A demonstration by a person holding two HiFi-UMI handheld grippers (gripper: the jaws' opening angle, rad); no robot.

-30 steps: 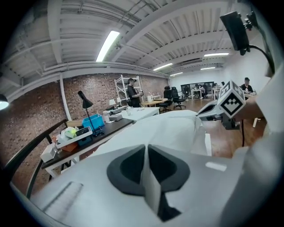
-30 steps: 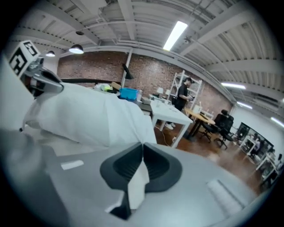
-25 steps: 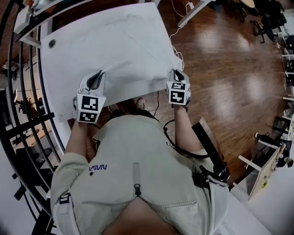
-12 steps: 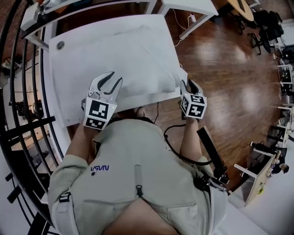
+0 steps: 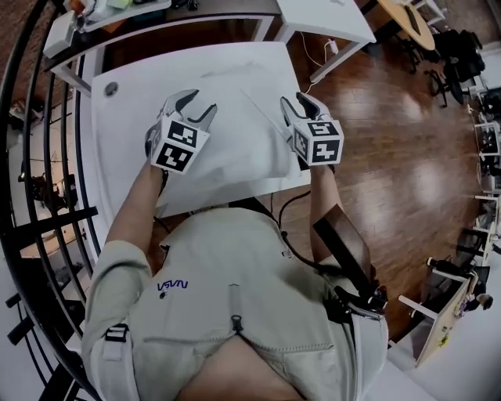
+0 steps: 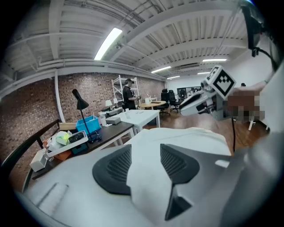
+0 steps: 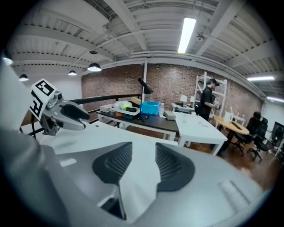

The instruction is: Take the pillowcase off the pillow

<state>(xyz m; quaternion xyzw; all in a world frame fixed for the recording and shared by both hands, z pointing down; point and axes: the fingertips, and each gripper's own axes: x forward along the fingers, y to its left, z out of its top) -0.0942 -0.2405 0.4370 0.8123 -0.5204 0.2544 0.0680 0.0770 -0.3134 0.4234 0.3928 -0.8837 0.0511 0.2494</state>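
The white pillow in its white case lies flat on the white table. My left gripper hovers over the pillow's left part. Its jaws have just been opening and stand apart, with only the cloth below showing between the black pads. My right gripper hangs over the pillow's right edge. Its jaws have also just been opening and nothing is between its pads. Each gripper view shows the other gripper: the right gripper and the left gripper.
A black railing runs along the left. Behind the table stand a dark desk with a blue box and a white table. Wooden floor with a cable lies to the right. A person stands far back.
Both grippers were shut at the pillow's near edge. They have opened, let go of the cloth, and moved up and away from me, over the pillow.
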